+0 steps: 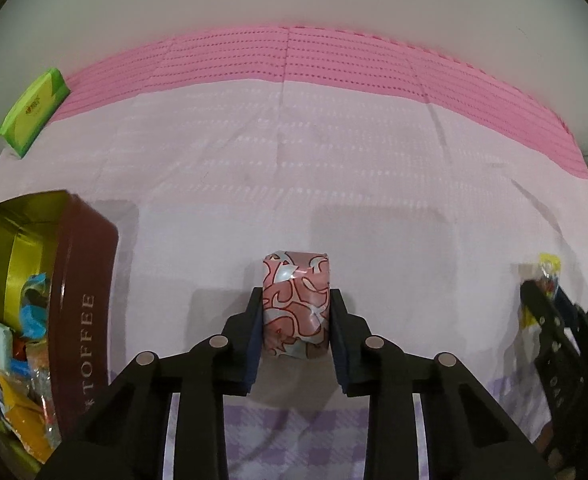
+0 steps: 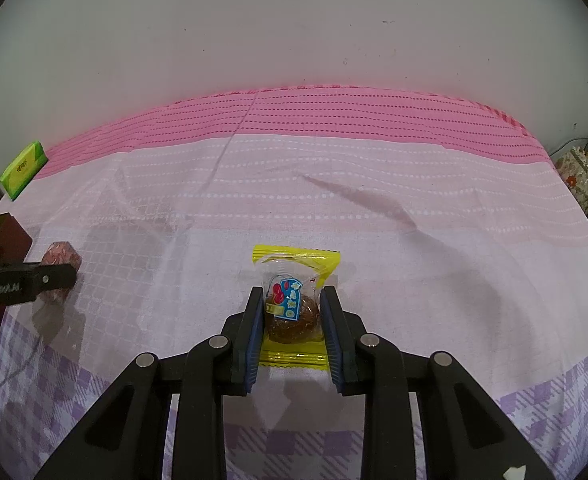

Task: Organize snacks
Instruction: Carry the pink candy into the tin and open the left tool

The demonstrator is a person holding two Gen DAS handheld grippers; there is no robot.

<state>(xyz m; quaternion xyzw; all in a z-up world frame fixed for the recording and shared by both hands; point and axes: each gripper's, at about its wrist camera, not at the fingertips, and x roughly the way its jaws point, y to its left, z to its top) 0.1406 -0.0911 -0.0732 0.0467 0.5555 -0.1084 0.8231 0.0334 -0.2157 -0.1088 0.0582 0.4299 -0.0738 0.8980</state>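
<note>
Left gripper point(image 1: 296, 312): clamped on pink-patterned foil-wrapped snack point(image 1: 296, 304).
Right gripper point(image 2: 292, 312): clamped on yellow-edged clear packet point(image 2: 294, 300).
Risk: slick foil may slip short of brown toffee tin point(image 1: 82, 280).

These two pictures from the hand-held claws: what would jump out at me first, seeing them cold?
Probably the snacks pinched in each claw: the left gripper is shut on a pink patterned packet, and the right gripper is shut on a yellow-edged clear wrapper with a brown treat inside. Next, the brown toffee tin at the left, open and holding wrapped sweets, all on a pink and lilac cloth.
</note>
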